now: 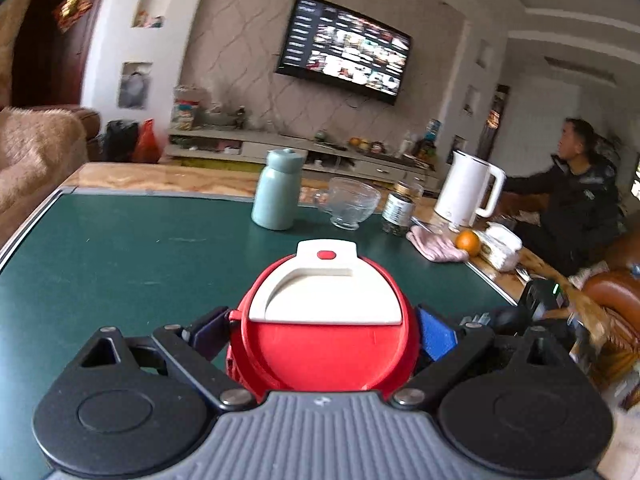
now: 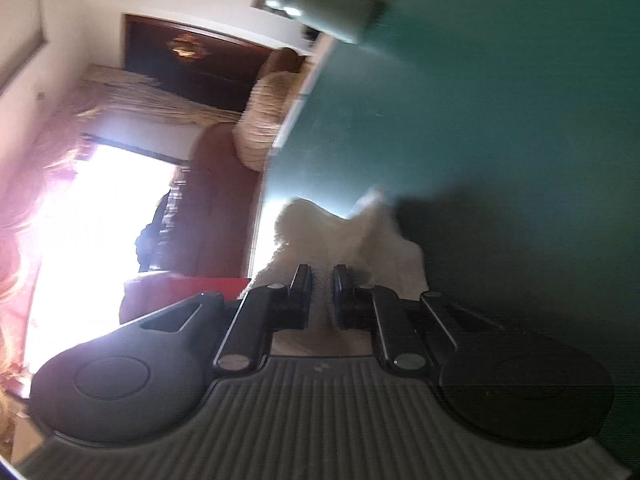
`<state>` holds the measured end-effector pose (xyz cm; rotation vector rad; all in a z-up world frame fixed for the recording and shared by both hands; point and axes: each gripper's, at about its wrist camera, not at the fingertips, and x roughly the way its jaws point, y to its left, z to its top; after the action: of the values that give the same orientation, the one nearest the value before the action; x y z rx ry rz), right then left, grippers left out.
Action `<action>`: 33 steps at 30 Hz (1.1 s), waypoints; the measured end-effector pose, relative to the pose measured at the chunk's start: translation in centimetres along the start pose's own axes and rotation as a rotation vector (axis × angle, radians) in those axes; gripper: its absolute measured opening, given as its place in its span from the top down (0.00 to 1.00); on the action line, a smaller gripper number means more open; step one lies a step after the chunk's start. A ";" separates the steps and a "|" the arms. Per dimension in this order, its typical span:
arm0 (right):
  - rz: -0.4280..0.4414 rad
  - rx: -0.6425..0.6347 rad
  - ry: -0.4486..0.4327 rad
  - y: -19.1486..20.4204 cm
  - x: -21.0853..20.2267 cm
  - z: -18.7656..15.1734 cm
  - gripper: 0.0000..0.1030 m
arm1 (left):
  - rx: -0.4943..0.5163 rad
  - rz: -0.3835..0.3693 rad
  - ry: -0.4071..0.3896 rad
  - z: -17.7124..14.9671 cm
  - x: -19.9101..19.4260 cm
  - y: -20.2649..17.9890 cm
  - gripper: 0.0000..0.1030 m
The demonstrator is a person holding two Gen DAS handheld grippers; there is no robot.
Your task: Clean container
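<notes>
Left claw spread wide, gripping; right claw rolled sideways, pinching

Green table bears bottle, glass cup, jar.

We see the left wrist view evenly lit by soft daylight, with the television glowing bright and slightly smeared. Fisheye bending curves the walls near the edges, and the corners go dark. The right wrist view is rolled sideways and blurred throughout; a window blows out to white glare, and a heavy shadow darkens the green table.
</notes>
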<state>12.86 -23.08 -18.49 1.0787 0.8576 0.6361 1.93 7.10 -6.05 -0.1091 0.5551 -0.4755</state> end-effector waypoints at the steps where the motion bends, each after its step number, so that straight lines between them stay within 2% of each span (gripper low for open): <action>1: 0.049 -0.007 0.000 0.7 -0.2 0.0 0.87 | 0.013 -0.007 0.003 0.0 0.1 -0.1 0.05; 2: 0.084 -0.013 0.001 1.4 -0.2 0.1 0.87 | 0.025 -0.013 0.006 0.1 0.2 -0.2 0.05; 4: 0.078 -0.037 0.004 1.9 0.2 0.3 0.87 | 0.050 -0.027 0.011 0.2 0.4 -0.3 0.05; 6: 0.008 -0.031 0.006 0.4 0.8 0.5 0.87 | 0.075 -0.040 0.017 0.2 0.6 -0.5 0.05; 9: -0.068 0.075 0.005 -3.2 1.0 0.4 0.87 | 0.111 -0.058 0.025 0.4 0.9 -0.7 0.05; 11: -0.042 0.079 -0.005 -2.9 0.5 0.0 0.87 | 0.130 -0.060 0.031 0.5 1.0 -0.9 0.05; 14: 0.065 0.034 -0.013 -0.3 -0.1 0.0 0.87 | 0.157 -0.062 0.039 0.6 1.2 -1.2 0.05; 16: 0.085 -0.007 -0.008 1.0 -0.1 0.4 0.87 | 0.175 -0.064 0.045 0.7 1.4 -1.4 0.05; 18: 0.034 -0.020 0.005 0.1 0.6 0.8 0.87 | 0.193 -0.066 0.051 0.8 1.5 -1.6 0.05; 21: -0.055 0.066 0.033 -3.4 1.9 1.0 0.87 | 0.220 -0.069 0.059 0.9 1.8 -1.9 0.05; 23: -0.049 0.073 0.031 -4.2 1.7 0.6 0.87 | 0.239 -0.071 0.065 1.0 1.9 -2.1 0.05; 26: -0.016 0.100 0.014 -4.7 1.3 0.4 0.87 | 0.255 -0.023 0.092 1.4 2.4 -3.3 0.03; 29: -0.019 0.097 0.005 -4.9 1.2 0.4 0.87 | 0.275 0.061 0.125 1.5 2.8 -4.6 0.00; 33: -0.028 0.084 0.000 -4.9 0.8 0.0 0.87 | 0.207 0.134 0.149 1.1 2.7 -5.4 0.00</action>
<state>13.45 -24.15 -23.34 1.1403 0.9040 0.5813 2.34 1.05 -5.16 0.1614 0.6513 -0.4095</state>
